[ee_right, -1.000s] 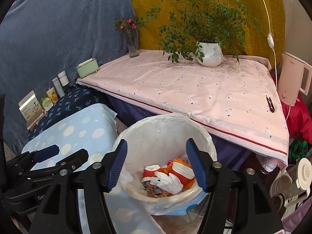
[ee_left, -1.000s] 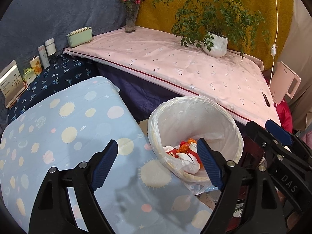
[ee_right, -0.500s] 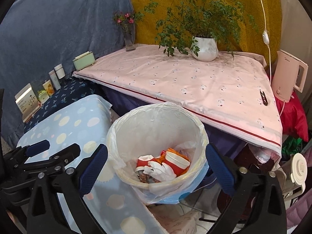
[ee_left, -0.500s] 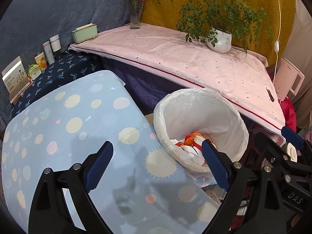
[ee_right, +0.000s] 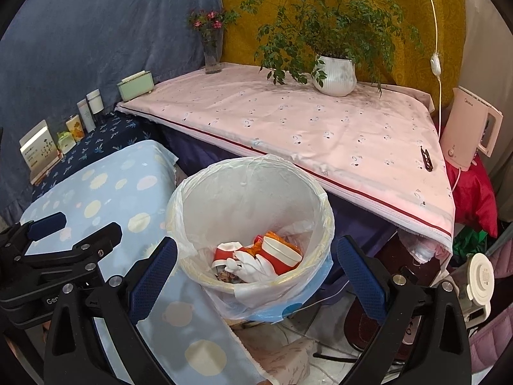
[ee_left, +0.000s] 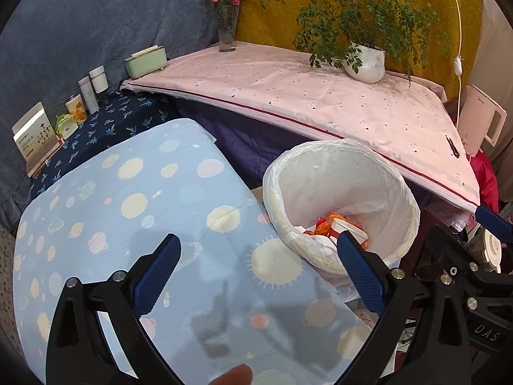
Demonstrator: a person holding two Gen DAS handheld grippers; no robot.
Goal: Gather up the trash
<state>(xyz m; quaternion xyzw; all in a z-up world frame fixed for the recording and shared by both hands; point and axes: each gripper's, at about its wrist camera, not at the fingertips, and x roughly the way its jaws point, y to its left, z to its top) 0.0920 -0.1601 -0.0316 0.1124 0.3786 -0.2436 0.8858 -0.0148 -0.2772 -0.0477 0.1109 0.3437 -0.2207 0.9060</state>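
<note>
A white bin lined with a white bag (ee_left: 378, 192) (ee_right: 250, 192) stands between the blue dotted table (ee_left: 128, 211) and the pink table. Red, orange and white trash (ee_right: 259, 256) lies in its bottom, and part of it shows in the left wrist view (ee_left: 340, 224). My left gripper (ee_left: 256, 272) is open and empty over the blue table's right edge. My right gripper (ee_right: 256, 276) is open and empty, its jaws spread wide on either side of the bin's near rim, above it.
The pink table (ee_right: 320, 128) carries a potted plant (ee_right: 335, 73), a flower vase (ee_right: 211, 51), a green box (ee_right: 134, 85) and a small dark object (ee_right: 426, 158). A pink kettle (ee_right: 471, 128) stands at the right. Bottles and boxes (ee_left: 80, 102) line the dark-blue shelf.
Both grippers have drawn back from the bin. The right gripper's jaws have opened much wider. The trash in the bin has not moved.
</note>
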